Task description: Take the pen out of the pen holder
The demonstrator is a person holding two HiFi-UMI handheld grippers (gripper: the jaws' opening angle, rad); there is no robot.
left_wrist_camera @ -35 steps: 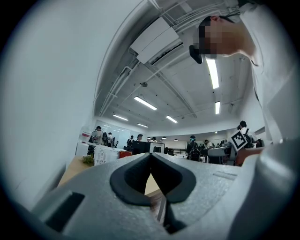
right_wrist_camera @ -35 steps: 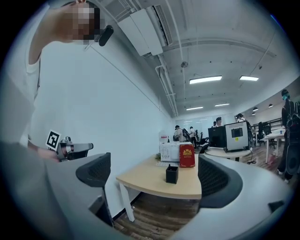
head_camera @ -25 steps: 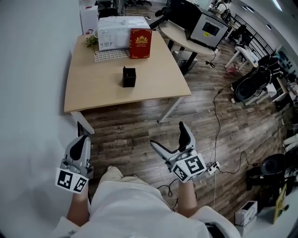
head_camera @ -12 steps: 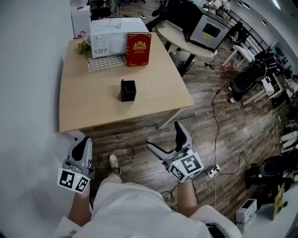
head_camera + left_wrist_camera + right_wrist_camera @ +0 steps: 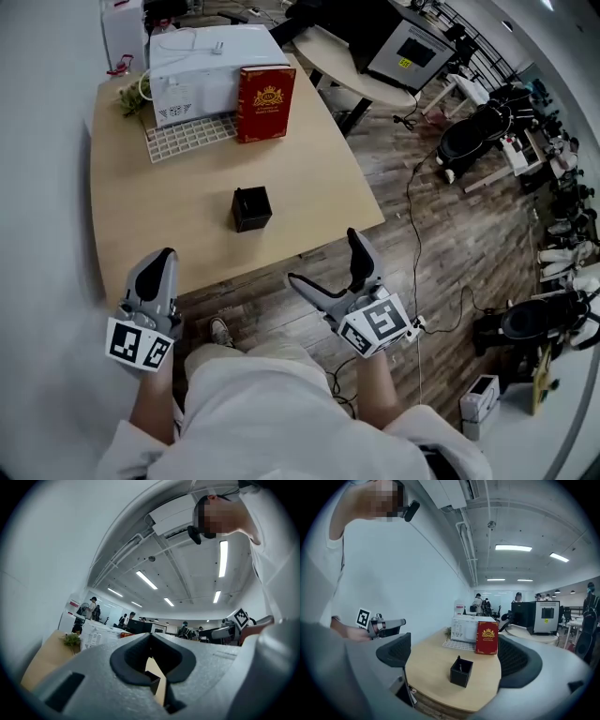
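Observation:
A black square pen holder (image 5: 251, 208) stands near the middle of the light wooden table (image 5: 141, 202). In the right gripper view the pen holder (image 5: 461, 671) shows a thin pen (image 5: 460, 665) inside it. My right gripper (image 5: 330, 266) hangs open just off the table's front edge, with the holder straight ahead between its jaws. At the table's front left corner my left gripper (image 5: 161, 262) is shut and holds nothing. Through the small gap in the left gripper (image 5: 152, 660) I see a dark corner of the holder (image 5: 153, 682).
At the table's far end stand a red box (image 5: 264, 101), a white appliance (image 5: 199, 61), a white grid mat (image 5: 189, 136) and a small plant (image 5: 131, 94). A round desk with a monitor (image 5: 403, 54) is behind. Cables (image 5: 412, 244) lie on the wooden floor to the right.
The person has stepped closer to the table. Both grippers now sit at its front edge, where before they hung over the floor. Their jaws are unchanged.

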